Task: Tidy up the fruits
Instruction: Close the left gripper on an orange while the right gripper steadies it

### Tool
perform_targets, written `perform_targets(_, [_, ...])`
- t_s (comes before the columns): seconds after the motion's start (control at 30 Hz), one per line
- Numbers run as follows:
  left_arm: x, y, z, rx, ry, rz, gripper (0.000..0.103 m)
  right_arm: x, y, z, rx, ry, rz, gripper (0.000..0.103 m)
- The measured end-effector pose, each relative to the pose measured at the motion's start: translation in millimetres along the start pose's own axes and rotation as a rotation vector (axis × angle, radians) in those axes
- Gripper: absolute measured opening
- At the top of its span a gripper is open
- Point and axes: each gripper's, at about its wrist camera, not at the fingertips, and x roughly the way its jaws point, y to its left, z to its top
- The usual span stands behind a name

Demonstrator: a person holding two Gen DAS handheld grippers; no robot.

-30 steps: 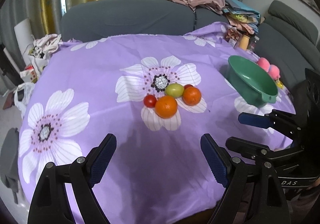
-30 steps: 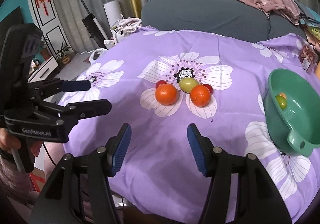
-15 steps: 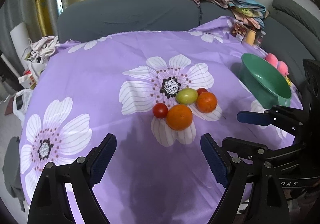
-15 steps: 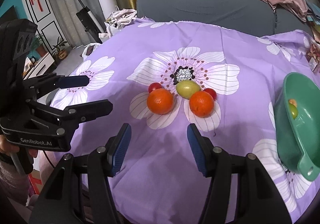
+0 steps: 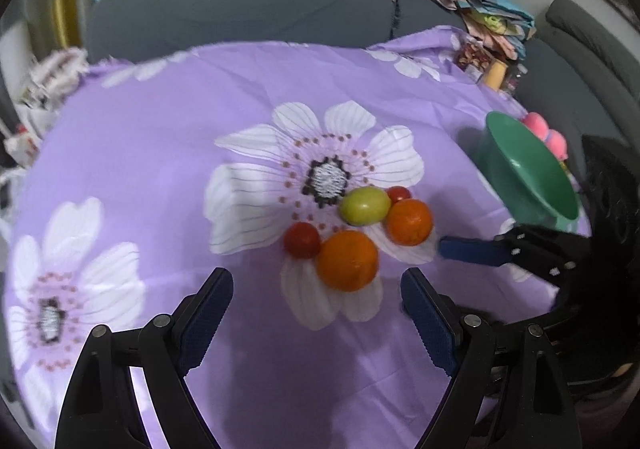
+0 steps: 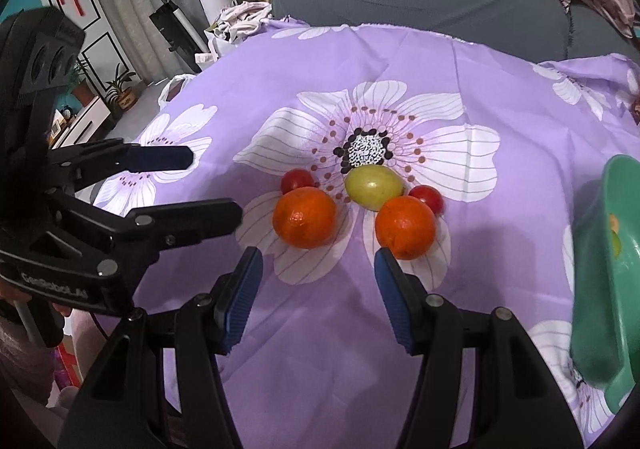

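Green bowl (image 6: 596, 289) already holds about 2 small fruits. 5 fruits left on worktop (image 6: 320, 349), beside bowl: 2 oranges (image 6: 305, 217), green fruit (image 6: 374, 187), 2 tomatoes (image 6: 297, 180). Left gripper (image 5: 316, 309) and right gripper (image 6: 318, 281): fingers wide, holding nothing.

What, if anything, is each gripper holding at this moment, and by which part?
Nothing is held. The left gripper and the right gripper are both open and empty, short of the oranges, which lie untouched on the purple cloth.
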Motion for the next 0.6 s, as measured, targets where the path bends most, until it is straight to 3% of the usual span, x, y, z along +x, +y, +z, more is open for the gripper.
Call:
perform_targets(0.07, [5,3,4,-0.020,0.020,-0.035,0.086,6,-2,1,0.002,0.013,0.012,0.058])
perform_targets(0.53, [38,0,13,0.006,0.092,-0.073,0.086,38,-12,10,0.018,0.059,0.086,0.058])
perform_targets(0.6, [41,1,14,-0.002,0.100,-0.086,0.081,42,-12,11,0.013,0.064,0.093,0.058])
